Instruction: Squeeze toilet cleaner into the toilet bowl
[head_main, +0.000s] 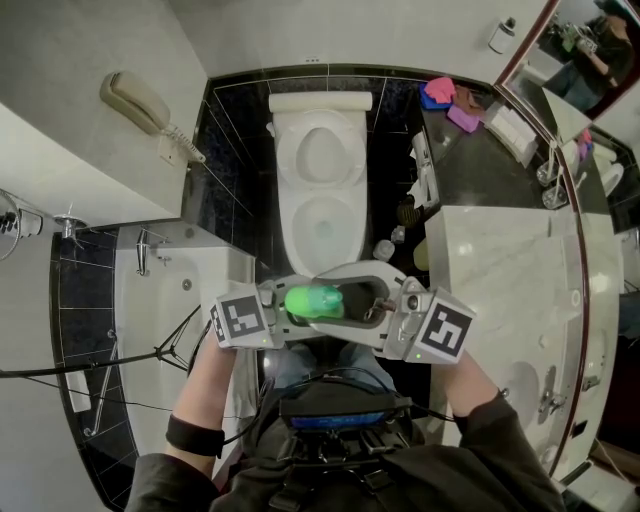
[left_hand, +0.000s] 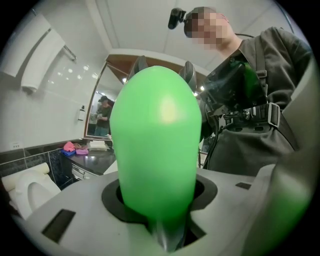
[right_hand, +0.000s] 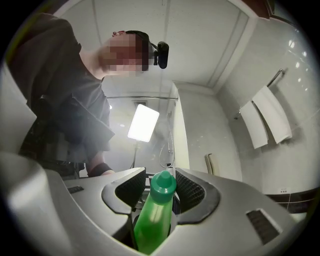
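Left gripper (left_hand: 165, 70): jaws closed on the body of the toilet cleaner bottle (left_hand: 155, 145), which fills the space between them, with both jaw tips showing past its rounded end. Right gripper (right_hand: 161, 175): jaws spread, their ribbed pads (right_hand: 132, 187) standing either side of the bottle's cap (right_hand: 163, 184) with a thin dark gap on one side. The bottle is bright translucent green plastic with a rounded body that narrows to a darker green, domed cap. The faces turned to the cameras are plain green, and no brand name or print can be read on them. The only markings in view are the black-and-white square patterns on the two marker cubes (head_main: 240, 318) (head_main: 445, 333). In the head view the bottle lies roughly level between the grippers, in front of the person, at the near edge of the white toilet bowl (head_main: 320, 225), whose lid (head_main: 321, 150) is raised. Further out are a wall phone (head_main: 135, 100) to the left and a dark counter (head_main: 480, 170) to the right, carrying pink cloths (head_main: 440, 90).
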